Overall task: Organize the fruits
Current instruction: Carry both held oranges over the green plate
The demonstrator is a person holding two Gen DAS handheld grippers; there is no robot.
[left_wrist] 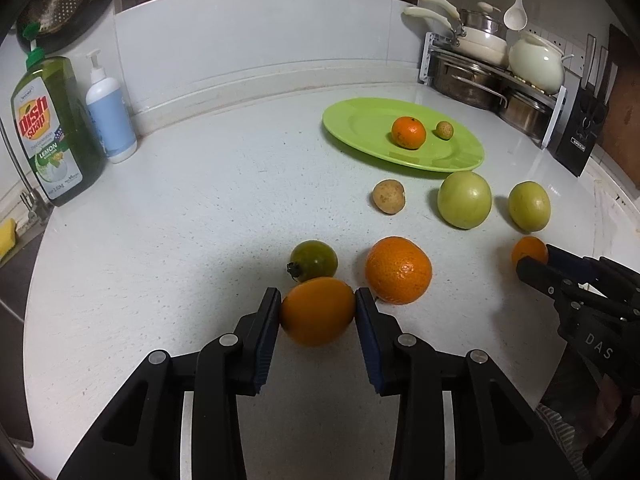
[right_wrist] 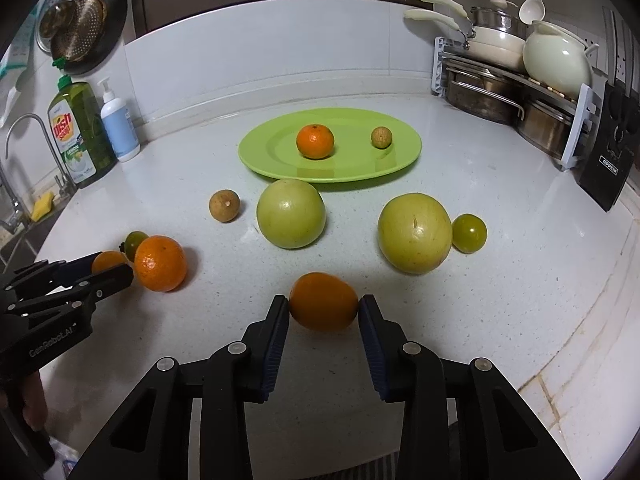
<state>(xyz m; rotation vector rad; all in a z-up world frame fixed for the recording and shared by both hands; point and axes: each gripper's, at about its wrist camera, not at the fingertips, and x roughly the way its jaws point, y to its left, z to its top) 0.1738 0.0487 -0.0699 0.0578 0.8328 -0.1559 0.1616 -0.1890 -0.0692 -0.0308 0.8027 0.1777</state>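
My left gripper [left_wrist: 316,310] is shut on a small smooth orange fruit [left_wrist: 318,311], close over the white counter. My right gripper [right_wrist: 324,306] is shut on another small orange fruit [right_wrist: 323,301]. A green plate [right_wrist: 276,160] at the back holds a mandarin [right_wrist: 315,141] and a small brownish fruit [right_wrist: 381,137]. On the counter lie a large orange [left_wrist: 398,270], a green tomato [left_wrist: 314,260], a brown longan [left_wrist: 389,197], two green apples [right_wrist: 291,213] [right_wrist: 415,233] and a second green tomato [right_wrist: 469,233].
Dish soap [left_wrist: 52,128] and a pump bottle [left_wrist: 110,116] stand at the back left by the sink. A rack of pots [right_wrist: 516,80] and a knife block [right_wrist: 612,152] fill the back right corner.
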